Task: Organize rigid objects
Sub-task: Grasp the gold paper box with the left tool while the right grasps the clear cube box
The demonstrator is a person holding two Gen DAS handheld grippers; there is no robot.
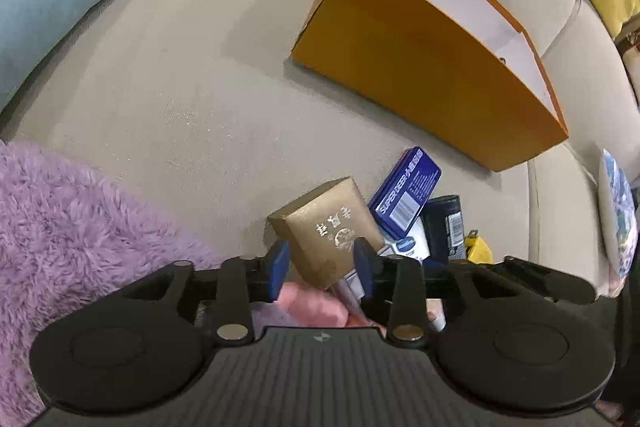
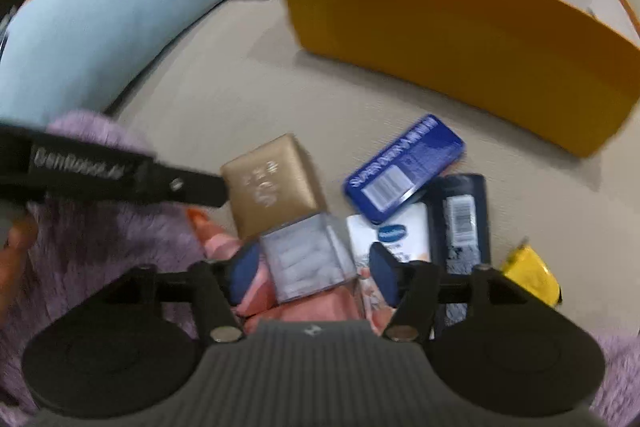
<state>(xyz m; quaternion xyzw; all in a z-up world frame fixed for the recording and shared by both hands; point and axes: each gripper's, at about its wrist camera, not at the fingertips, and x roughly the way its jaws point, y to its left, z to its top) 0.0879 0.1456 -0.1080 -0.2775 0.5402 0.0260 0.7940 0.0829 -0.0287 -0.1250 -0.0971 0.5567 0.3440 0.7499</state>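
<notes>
Blue-padded fingers of the left gripper (image 1: 320, 259) stand on either side of a gold cardboard box with pale printed characters (image 1: 328, 231), parted, and from its own wrist view I cannot tell whether the pads touch the box's faces or stand just off them. That box sits tilted on one edge among a small heap on the beige fabric sofa seat (image 1: 180, 107), beside a fluffy lilac throw (image 1: 80, 211). The right gripper (image 2: 314, 267) likewise hangs open, straddling a clear plastic case (image 2: 308, 259) that lies on pink cloth (image 2: 304, 311); a gap shows on both sides, so nothing is held there. A dark blue flat tin with a barcode (image 2: 404, 167) and a black oblong box (image 2: 462, 219) lie just beyond, their long axes running away from the tools toward an open orange paper box with a white lining (image 2: 440, 27). That orange box stands well apart, ahead and to the right of both grippers, so the right hand looks the nearer. Each tool would seem to need only to close, then carry forward and rightward.
</notes>
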